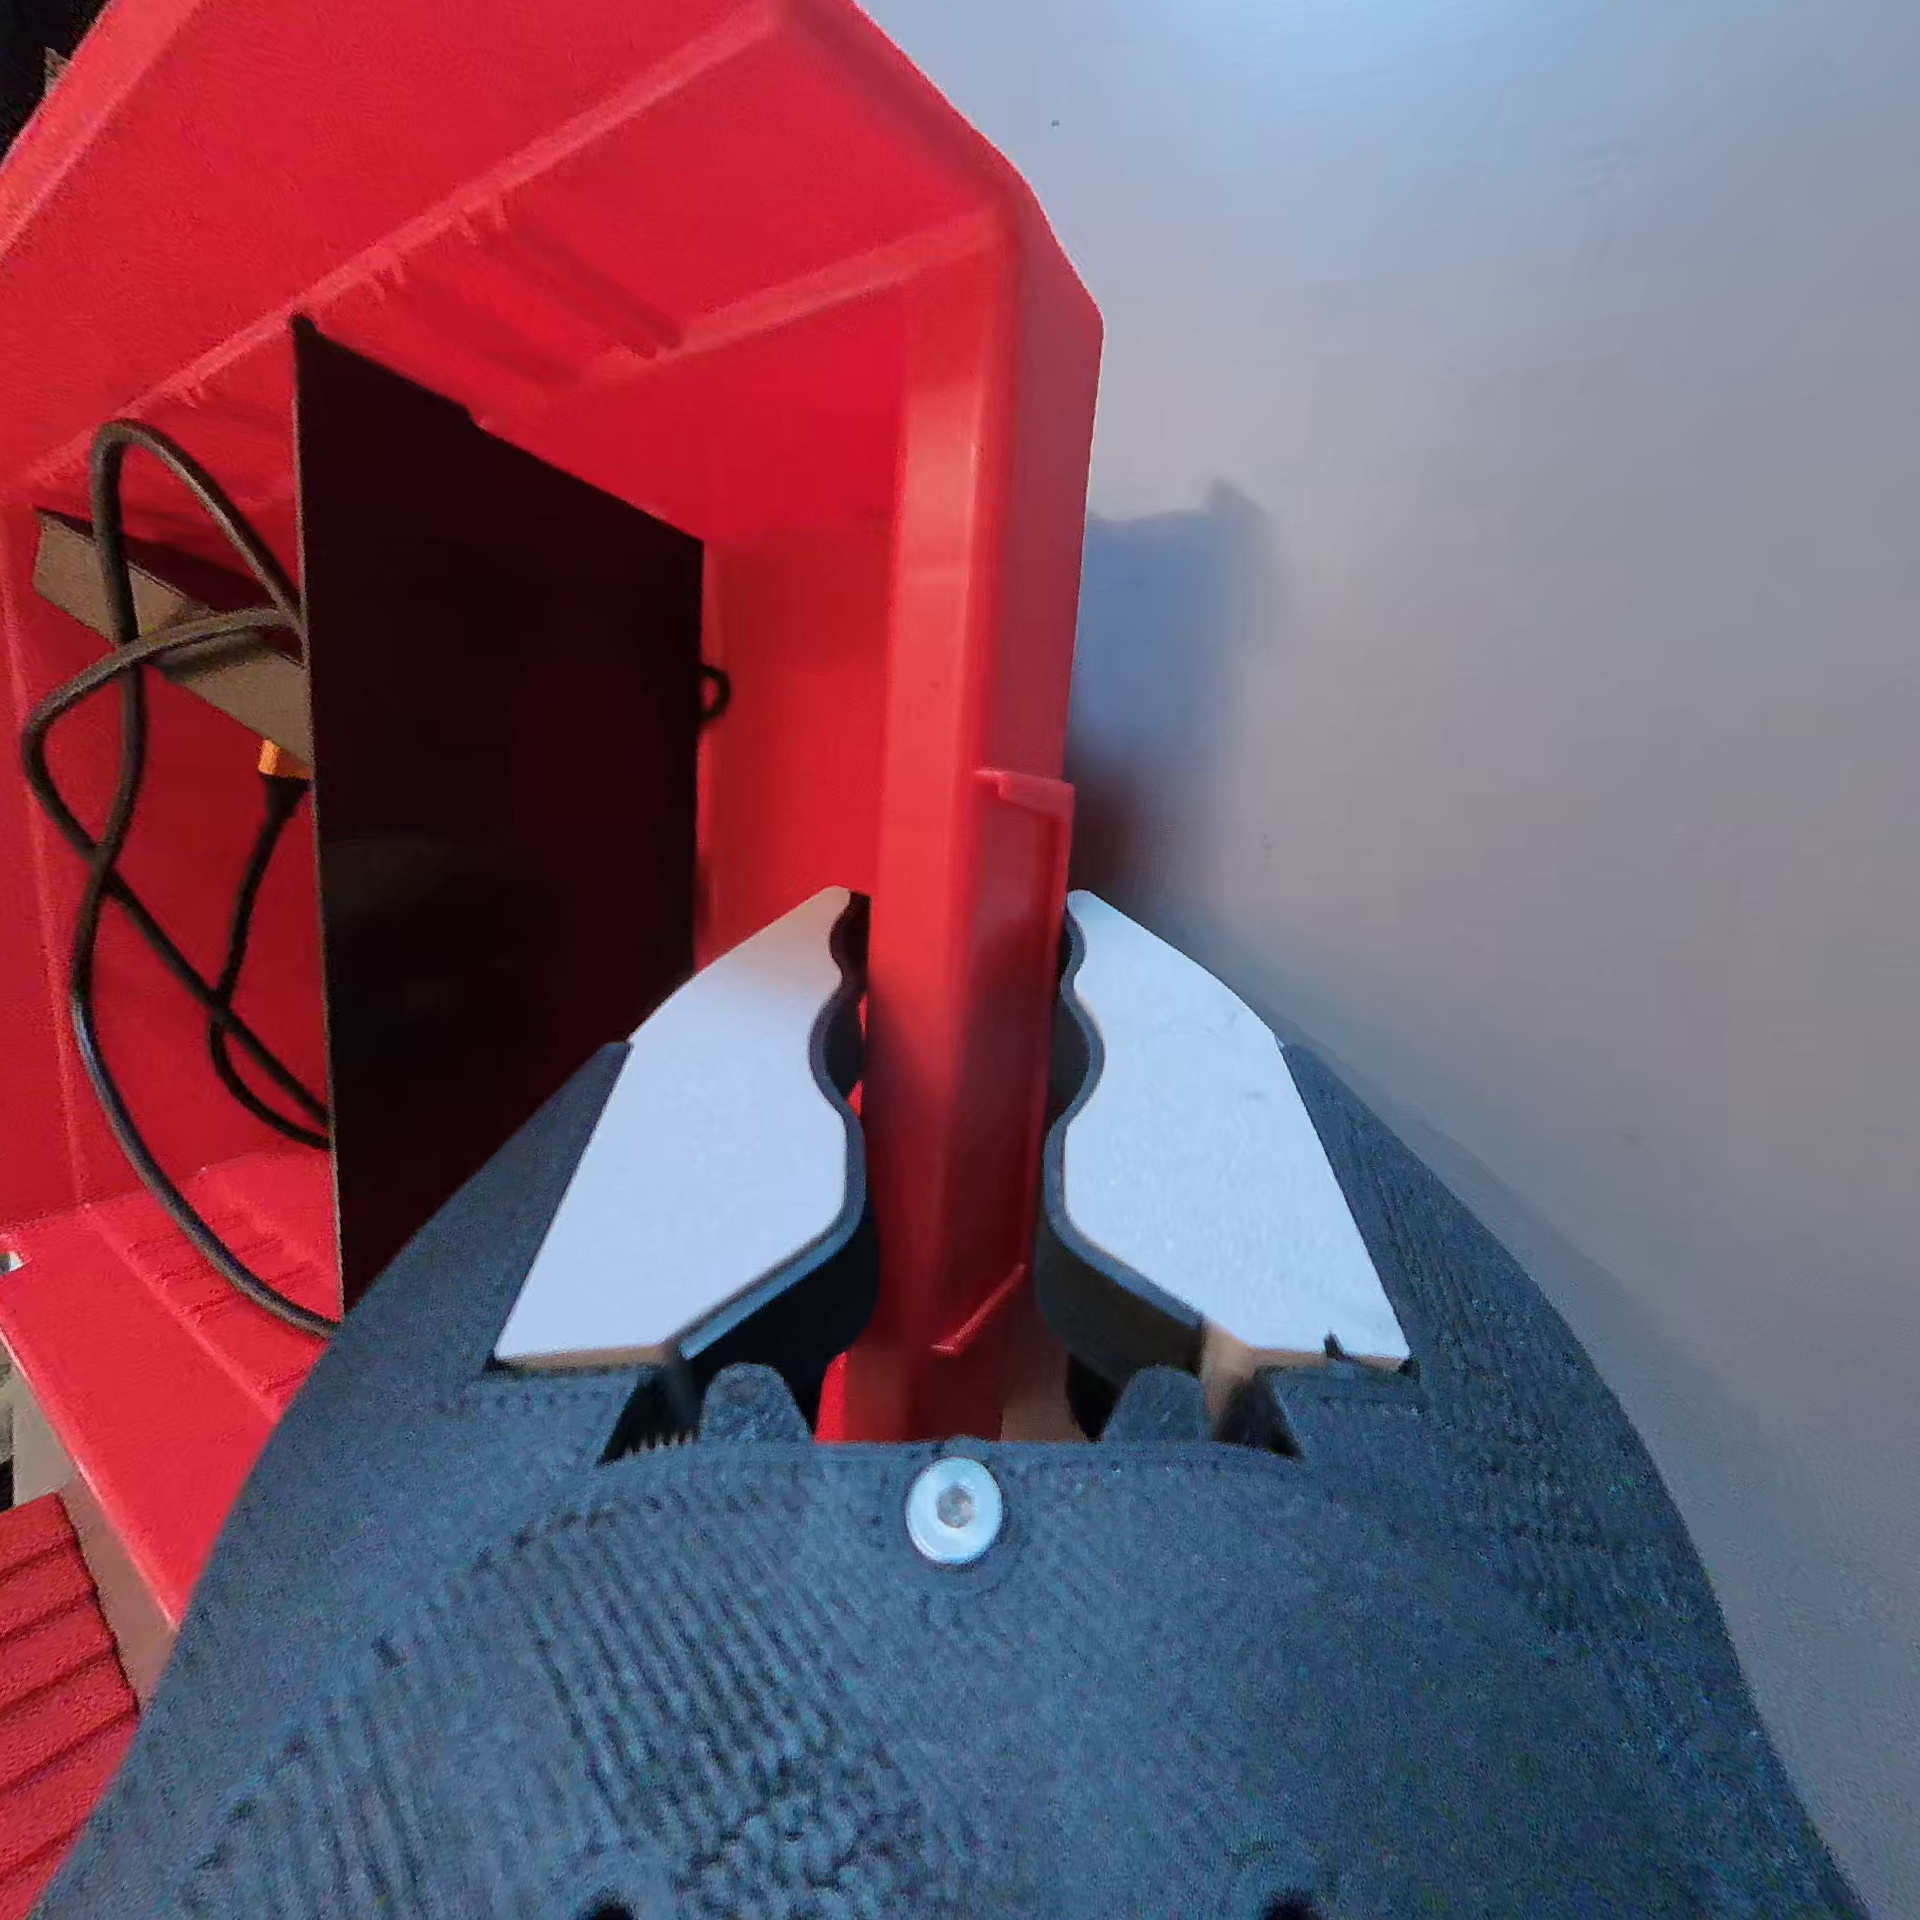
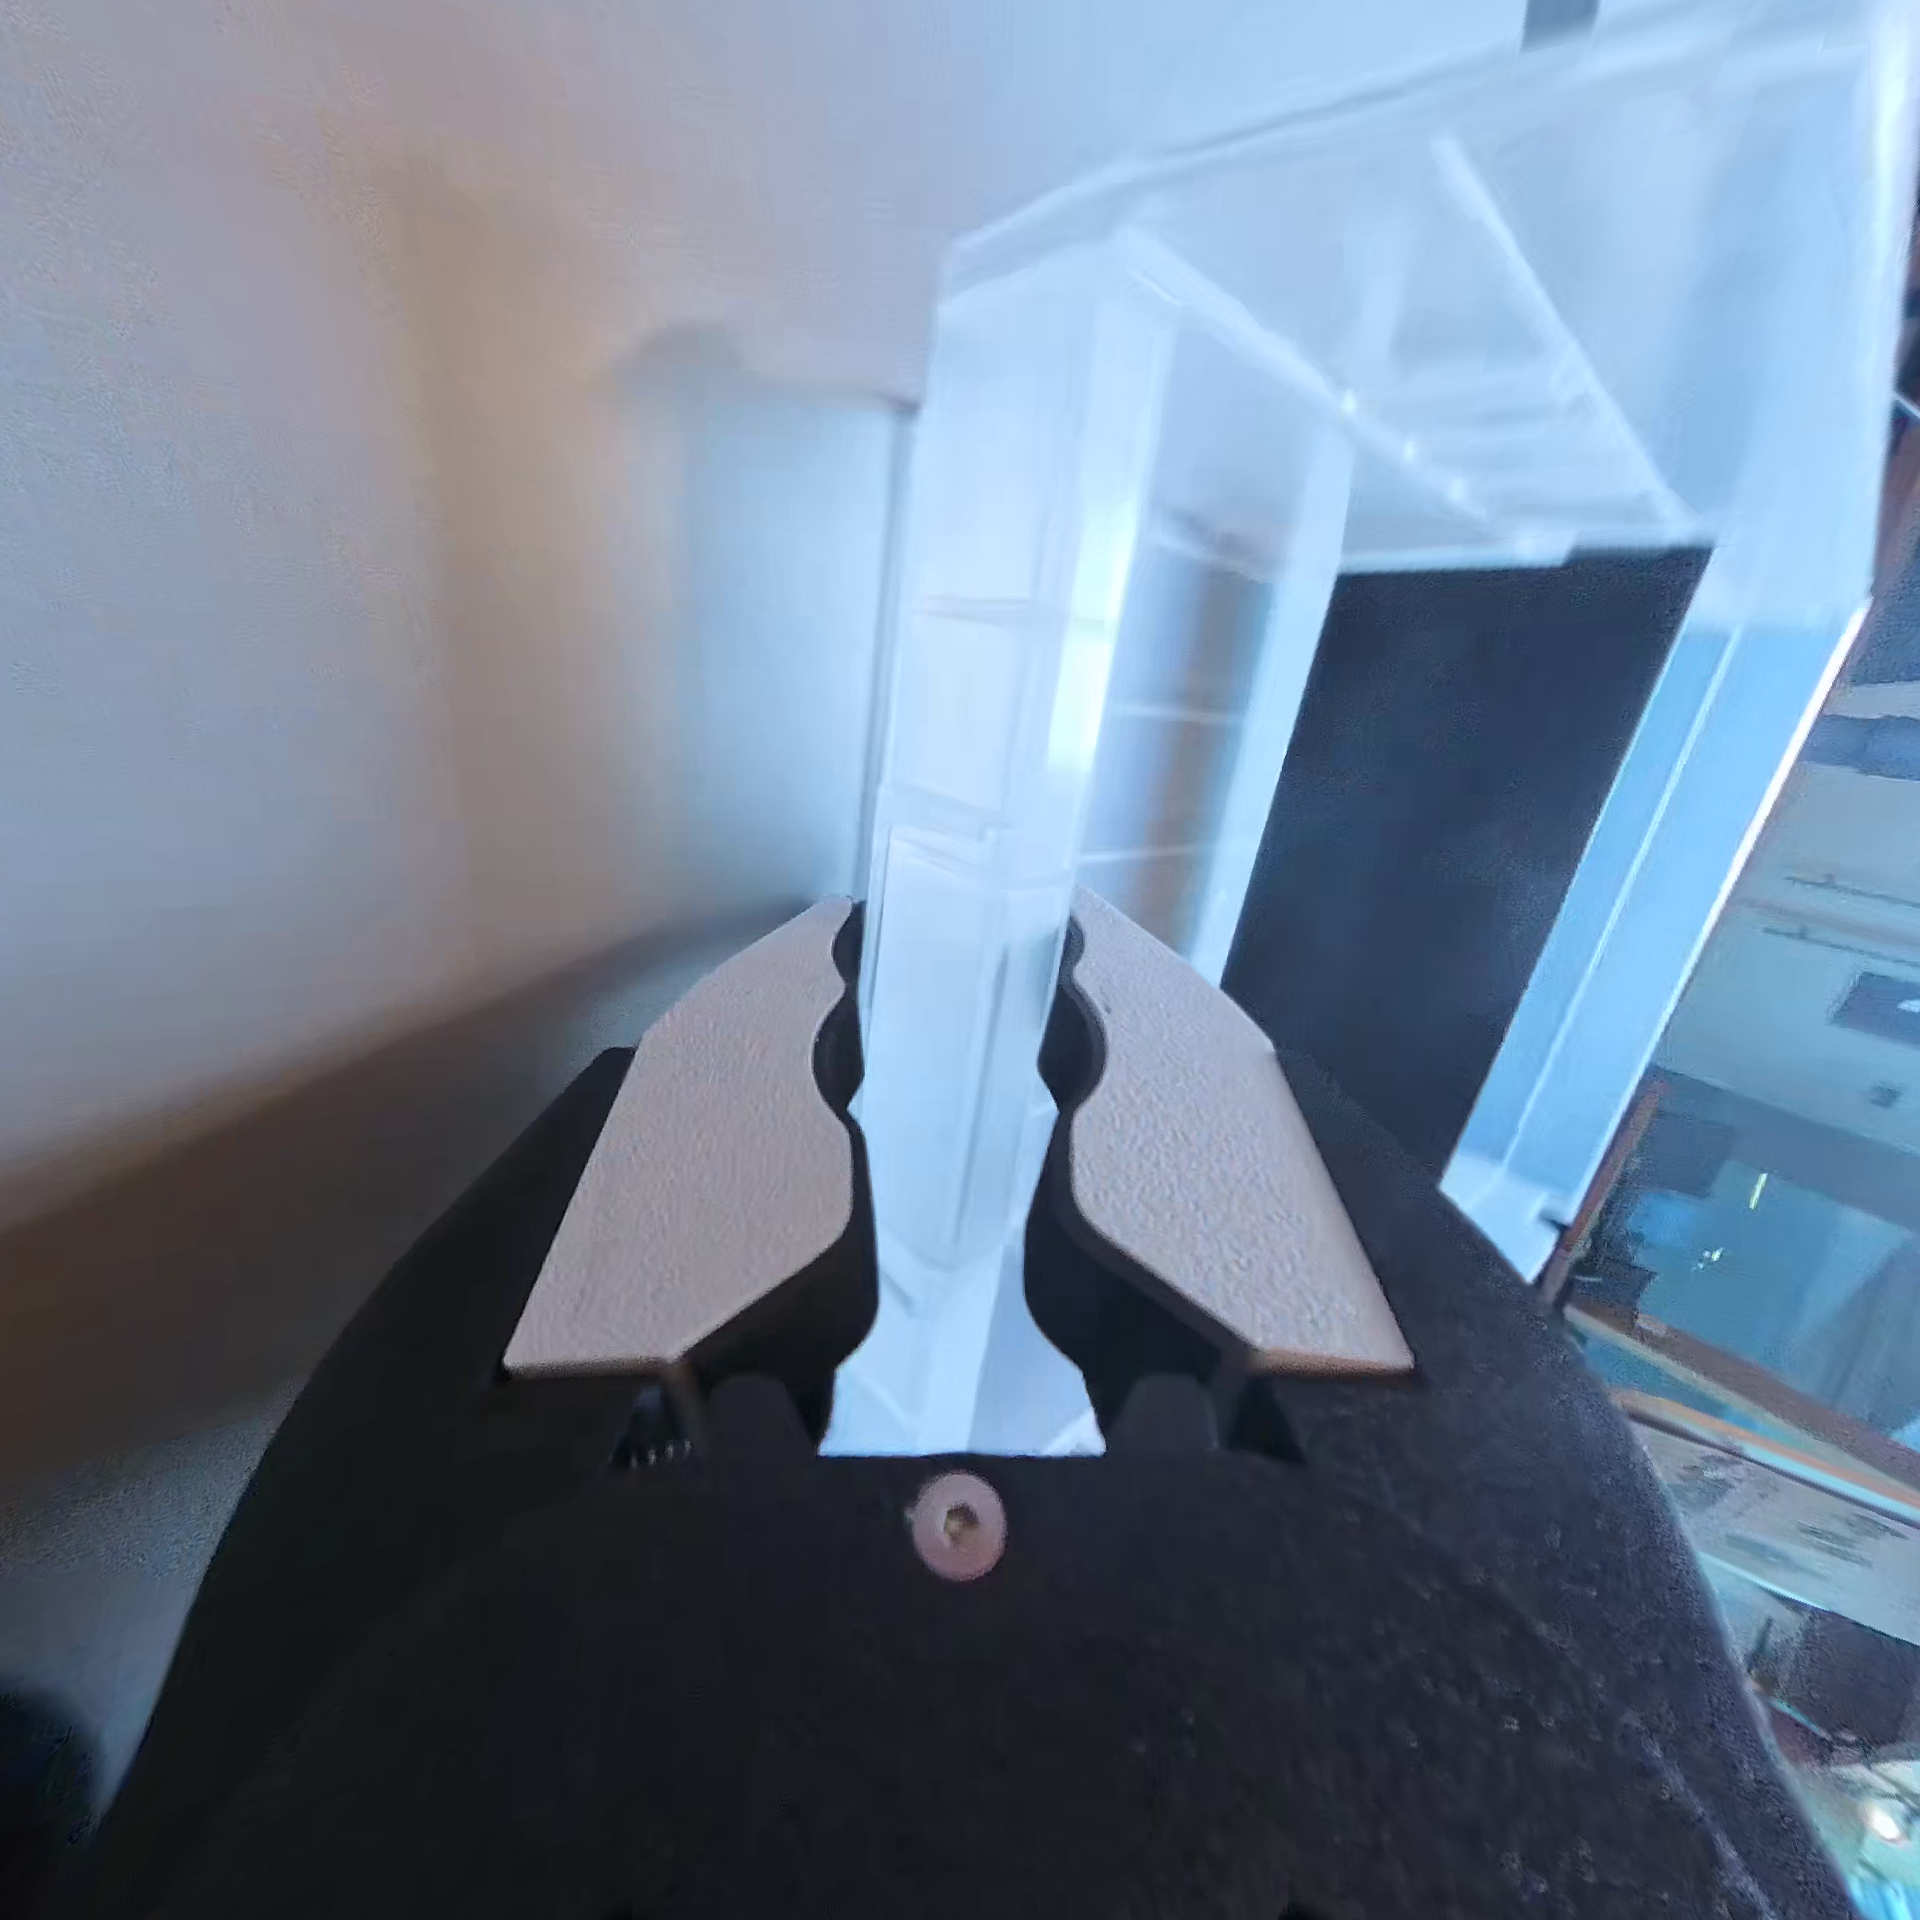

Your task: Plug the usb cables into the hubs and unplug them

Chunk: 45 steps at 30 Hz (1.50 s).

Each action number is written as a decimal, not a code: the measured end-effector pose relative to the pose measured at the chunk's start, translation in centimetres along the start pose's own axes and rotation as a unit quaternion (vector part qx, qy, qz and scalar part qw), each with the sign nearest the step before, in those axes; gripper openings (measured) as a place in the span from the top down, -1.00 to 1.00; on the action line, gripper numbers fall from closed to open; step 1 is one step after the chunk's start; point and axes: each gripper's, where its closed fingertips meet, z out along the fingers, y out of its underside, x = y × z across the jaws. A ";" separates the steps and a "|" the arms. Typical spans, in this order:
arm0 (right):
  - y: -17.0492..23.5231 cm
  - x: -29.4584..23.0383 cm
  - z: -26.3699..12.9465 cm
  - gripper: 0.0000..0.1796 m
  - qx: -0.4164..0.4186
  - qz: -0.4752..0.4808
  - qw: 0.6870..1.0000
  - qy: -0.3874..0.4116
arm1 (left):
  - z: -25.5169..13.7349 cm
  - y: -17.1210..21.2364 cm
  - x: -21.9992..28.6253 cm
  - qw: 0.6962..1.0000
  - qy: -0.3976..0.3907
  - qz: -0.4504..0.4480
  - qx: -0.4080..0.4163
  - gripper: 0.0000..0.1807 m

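Note:
In the left wrist view my left gripper (image 1: pixel 958 935) is shut on the side wall of a red plastic bin (image 1: pixel 966 727), one finger inside and one outside. Inside the bin, left of a black divider (image 1: pixel 499 779), lie a grey usb hub (image 1: pixel 156 613) and a tangled black cable (image 1: pixel 94 883) with an orange-collared plug (image 1: pixel 278 764). In the right wrist view my right gripper (image 2: pixel 961 935) is shut on the side wall of a clear plastic bin (image 2: pixel 997 675). No hub or cable shows in that view.
A plain pale wall (image 1: pixel 1507 520) is right of the red bin. A black divider (image 2: pixel 1434 831) stands inside the clear bin. Through its clear wall, blurred workshop clutter (image 2: pixel 1766 1247) shows at right. A pale wall (image 2: pixel 364 468) is left of it. About 50 centimeters separates my left fingertips from my right.

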 end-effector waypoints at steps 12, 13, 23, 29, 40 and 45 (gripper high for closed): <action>-1.4 3.8 3.9 0.64 0.029 -0.023 0.998 -0.042 | 1.1 0.6 -2.2 1.000 -0.009 -0.015 0.000 0.62; -1.4 3.8 3.9 0.64 0.030 -0.022 0.999 -0.039 | 1.2 0.7 -2.2 1.000 -0.011 -0.016 0.000 0.62; -3.9 3.4 -1.4 0.37 0.165 0.122 0.979 -0.010 | 1.0 1.3 -2.6 0.999 -0.025 -0.029 -0.004 0.60; -1.6 3.5 -1.4 0.35 0.146 0.155 0.977 0.016 | 0.8 1.8 -2.8 0.998 -0.035 -0.046 0.000 0.57; -1.0 4.8 4.4 0.65 0.060 0.013 0.998 0.028 | 0.6 1.8 -2.4 0.998 -0.038 -0.045 -0.004 0.59; -1.7 5.8 5.4 0.65 0.084 -0.008 0.996 0.021 | 0.6 2.0 -2.5 0.999 -0.032 -0.042 0.005 0.59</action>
